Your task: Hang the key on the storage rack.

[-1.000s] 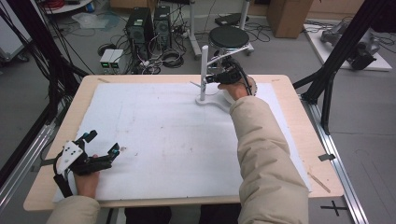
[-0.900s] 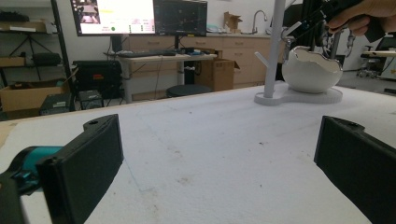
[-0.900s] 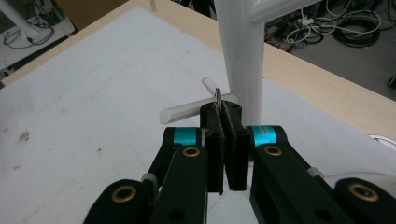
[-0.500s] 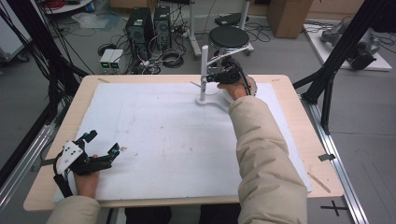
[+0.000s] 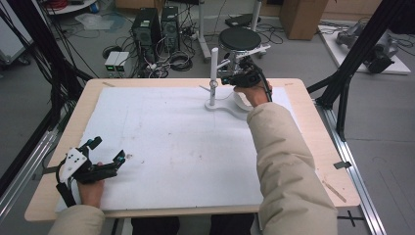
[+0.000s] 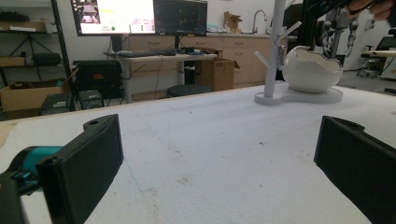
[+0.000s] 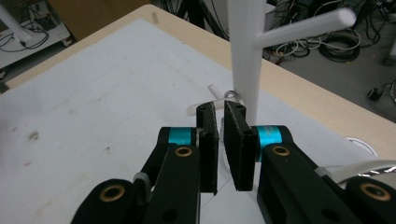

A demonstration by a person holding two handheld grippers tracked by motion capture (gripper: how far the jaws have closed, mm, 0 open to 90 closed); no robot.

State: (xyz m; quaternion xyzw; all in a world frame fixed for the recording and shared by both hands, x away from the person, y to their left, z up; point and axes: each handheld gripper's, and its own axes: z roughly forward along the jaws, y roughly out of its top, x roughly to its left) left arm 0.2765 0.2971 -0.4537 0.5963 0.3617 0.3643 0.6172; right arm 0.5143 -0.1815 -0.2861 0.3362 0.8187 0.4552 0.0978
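Note:
A white peg stand (image 5: 213, 63) rises from a white base at the far side of the table, with a white eggshell-shaped bowl (image 5: 240, 100) beside it. My right gripper (image 5: 224, 78) hovers right of the pole at peg height. Its jaws (image 7: 220, 112) have just been opening and stand a narrow gap apart with nothing between them. Just past their tips a small silvery loop (image 7: 232, 95) hangs on a low peg of the stand (image 7: 245, 60). My left gripper (image 5: 108, 149) rests at the near left on the white mat, wide open (image 6: 219, 158) and empty.
The white mat (image 5: 171, 142) covers most of the wooden table (image 5: 313, 127). Beyond the far edge are a round black stool (image 5: 240, 38), computer towers (image 5: 154, 27) and cables on the floor. Black frame struts stand at both sides.
My right gripper has risen slightly beside the stand's pole. The left gripper has stayed where it was.

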